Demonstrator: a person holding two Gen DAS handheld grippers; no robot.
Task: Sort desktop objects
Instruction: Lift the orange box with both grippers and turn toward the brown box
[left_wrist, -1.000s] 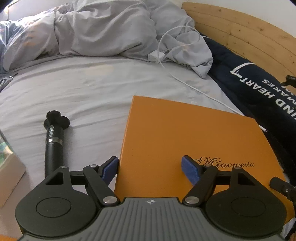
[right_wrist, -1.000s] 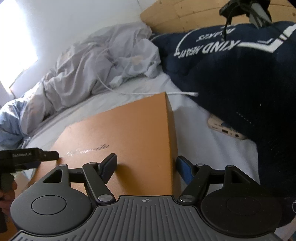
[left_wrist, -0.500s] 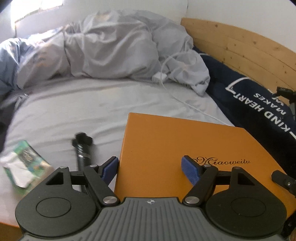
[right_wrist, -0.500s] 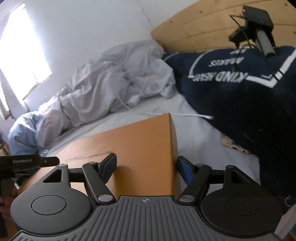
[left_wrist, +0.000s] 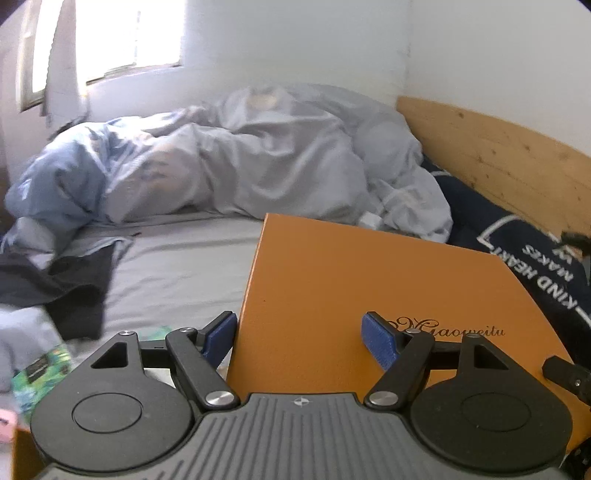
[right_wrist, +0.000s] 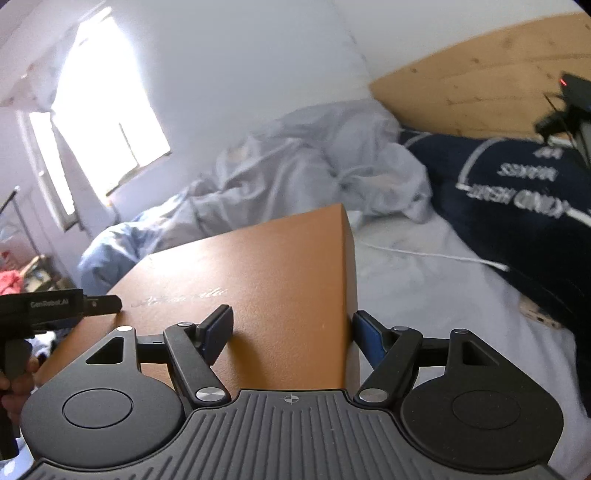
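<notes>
1. One orange box (left_wrist: 369, 288) sat lower center in both views, tilted up off the grey bed sheet (left_wrist: 177, 273).
2. Left gripper (left_wrist: 301, 338) straddled its left edge, fingers spread wide.
3. Right gripper (right_wrist: 291, 332) did likewise at the box's right edge.
4. Rumpled duvet (left_wrist: 258, 162) filled the upper middle.

Both views look forward along their own fingers, close above a flat orange cardboard box (left_wrist: 369, 295) (right_wrist: 266, 288). The left wrist camera sits at the box's near left corner, facing 12 o'clock toward the crumpled grey duvet (left_wrist: 277, 162). The right wrist camera sits at the near right corner, facing about 11 o'clock. Shared: box, duvet (right_wrist: 314, 162), pale wooden headboard (left_wrist: 498, 162) (right_wrist: 469, 85), navy lettered blanket (left_wrist: 535, 266) (right_wrist: 517, 184).
</notes>
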